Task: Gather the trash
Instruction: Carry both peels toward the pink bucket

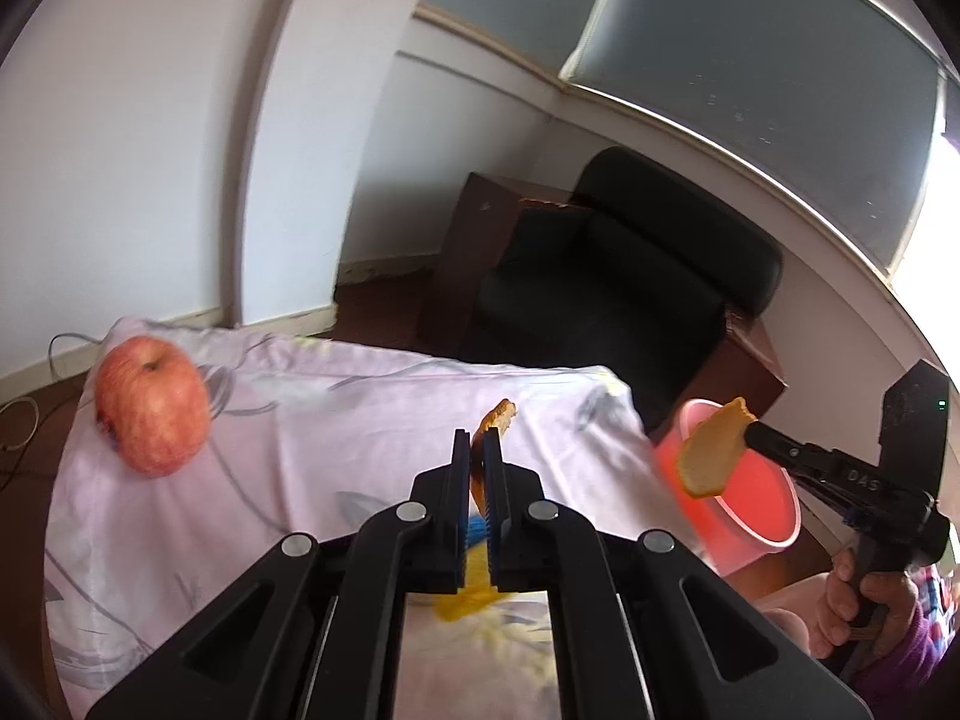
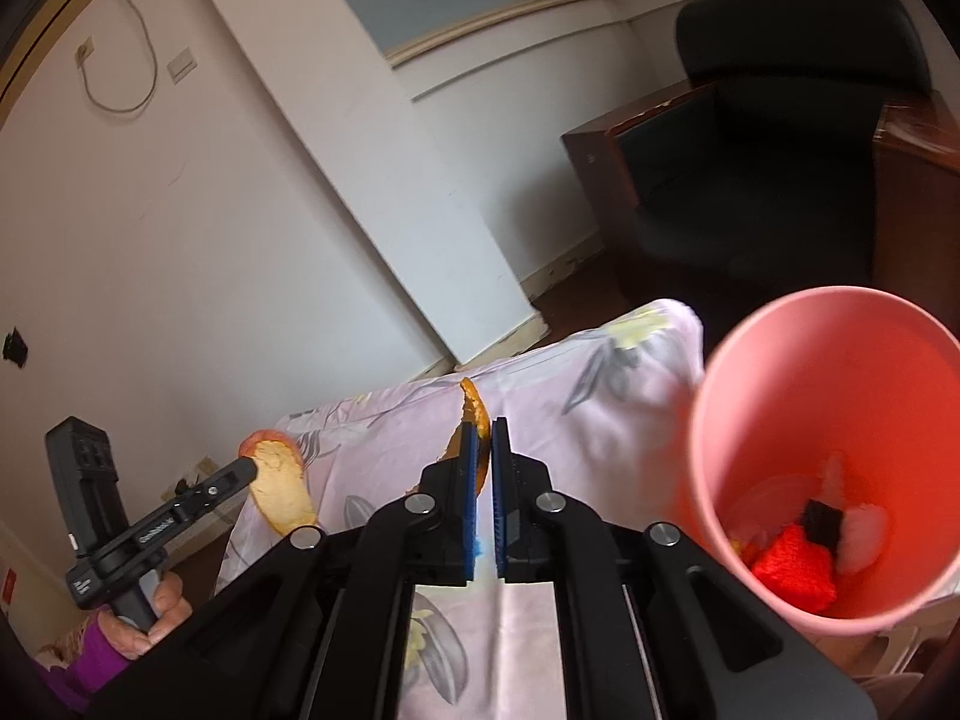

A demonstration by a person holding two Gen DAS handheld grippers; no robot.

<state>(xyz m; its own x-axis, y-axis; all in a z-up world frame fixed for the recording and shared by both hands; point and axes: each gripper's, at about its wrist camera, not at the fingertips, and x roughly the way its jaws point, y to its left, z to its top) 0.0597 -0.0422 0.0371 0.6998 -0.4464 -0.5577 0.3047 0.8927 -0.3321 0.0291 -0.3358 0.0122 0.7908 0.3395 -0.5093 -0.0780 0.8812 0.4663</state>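
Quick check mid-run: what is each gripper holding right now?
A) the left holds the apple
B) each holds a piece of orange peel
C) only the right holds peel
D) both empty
B: the left gripper and the right gripper each pinch a piece of orange peel; the apple lies untouched.

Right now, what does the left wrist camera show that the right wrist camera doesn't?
Only the left wrist view shows the apple on the flowered cloth. Only the right wrist view looks into the pink bin, where red trash and pale scraps lie, and shows the wall sockets. Both show the cloth, the bin, the black armchair, and each gripper's fingers shut on a piece of orange peel: left gripper, right gripper.
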